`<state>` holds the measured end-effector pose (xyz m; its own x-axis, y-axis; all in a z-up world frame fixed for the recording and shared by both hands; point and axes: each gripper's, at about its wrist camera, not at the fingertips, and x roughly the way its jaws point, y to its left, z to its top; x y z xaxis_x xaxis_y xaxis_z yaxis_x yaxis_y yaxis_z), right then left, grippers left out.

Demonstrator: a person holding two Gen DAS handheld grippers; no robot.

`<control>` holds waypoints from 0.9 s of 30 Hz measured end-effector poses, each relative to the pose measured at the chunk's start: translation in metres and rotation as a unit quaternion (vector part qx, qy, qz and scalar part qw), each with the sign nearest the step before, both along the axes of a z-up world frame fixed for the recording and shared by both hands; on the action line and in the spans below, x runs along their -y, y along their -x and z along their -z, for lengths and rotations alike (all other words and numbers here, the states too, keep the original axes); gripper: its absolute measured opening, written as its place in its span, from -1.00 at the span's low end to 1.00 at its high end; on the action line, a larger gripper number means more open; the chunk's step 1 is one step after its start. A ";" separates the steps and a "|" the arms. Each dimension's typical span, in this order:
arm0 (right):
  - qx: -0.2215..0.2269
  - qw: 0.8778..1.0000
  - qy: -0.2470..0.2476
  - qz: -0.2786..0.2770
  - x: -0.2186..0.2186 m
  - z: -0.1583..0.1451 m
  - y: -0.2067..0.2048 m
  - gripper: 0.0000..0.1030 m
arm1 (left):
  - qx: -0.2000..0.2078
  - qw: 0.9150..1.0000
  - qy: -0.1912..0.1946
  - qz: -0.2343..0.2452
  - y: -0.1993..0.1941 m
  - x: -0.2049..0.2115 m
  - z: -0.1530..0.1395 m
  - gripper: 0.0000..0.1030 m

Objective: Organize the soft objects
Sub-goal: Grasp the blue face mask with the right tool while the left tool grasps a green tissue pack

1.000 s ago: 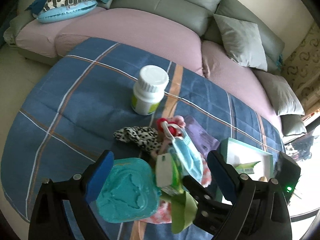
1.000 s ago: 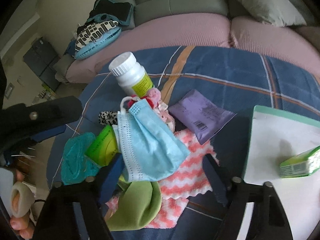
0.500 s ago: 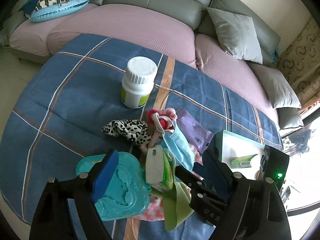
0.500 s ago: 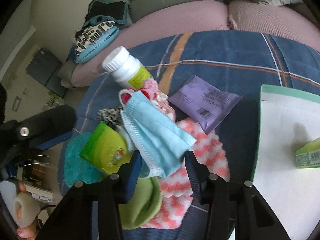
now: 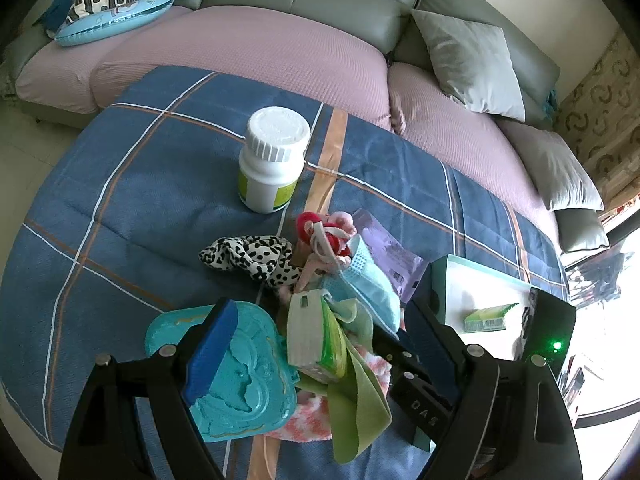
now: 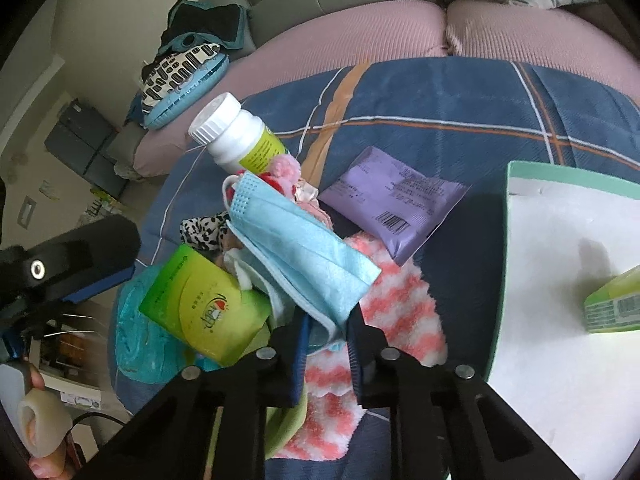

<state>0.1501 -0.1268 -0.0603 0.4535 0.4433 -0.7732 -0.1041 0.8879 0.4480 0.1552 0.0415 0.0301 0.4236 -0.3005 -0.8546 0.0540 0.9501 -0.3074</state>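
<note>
A pile of soft things lies on the blue plaid cloth (image 5: 120,200). A light blue face mask (image 6: 304,248) lies on top; my right gripper (image 6: 326,344) is shut on its lower edge. The mask also shows in the left wrist view (image 5: 368,288). Under it are a pink-and-white fuzzy cloth (image 6: 400,300), a green cloth (image 5: 360,392), a leopard-print scrunchie (image 5: 252,256) and a red-and-pink hair tie (image 5: 320,228). A green tissue pack (image 6: 204,308) leans beside the mask. My left gripper (image 5: 316,344) is open above a teal heart-shaped lid (image 5: 240,376).
A white pill bottle (image 5: 272,160) stands behind the pile. A purple packet (image 6: 396,204) lies to the right. A white tray with a green rim (image 6: 560,184) holds a small green box (image 6: 612,304). A sofa with pink cushions (image 5: 260,52) is behind.
My right gripper has closed from wide open onto the mask's lower edge. The left gripper has drawn back and up a little, still open.
</note>
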 end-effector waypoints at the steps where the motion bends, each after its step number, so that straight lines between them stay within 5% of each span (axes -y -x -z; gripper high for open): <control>1: 0.002 1.000 0.002 0.000 0.001 -0.001 0.001 -0.66 | 0.001 1.000 -0.001 0.003 0.000 0.001 0.000 0.63; 3: 0.003 1.000 0.006 0.000 0.004 -0.003 0.003 -0.66 | -0.001 1.000 0.001 0.010 0.000 0.003 0.001 0.39; 13: 0.002 1.000 0.005 0.006 0.016 -0.007 0.008 -0.66 | -0.013 0.999 -0.004 0.034 0.004 0.014 0.007 0.16; 27: -0.002 1.000 0.011 0.020 0.034 -0.010 0.012 -0.66 | -0.020 0.993 0.079 0.080 0.001 0.037 0.009 0.15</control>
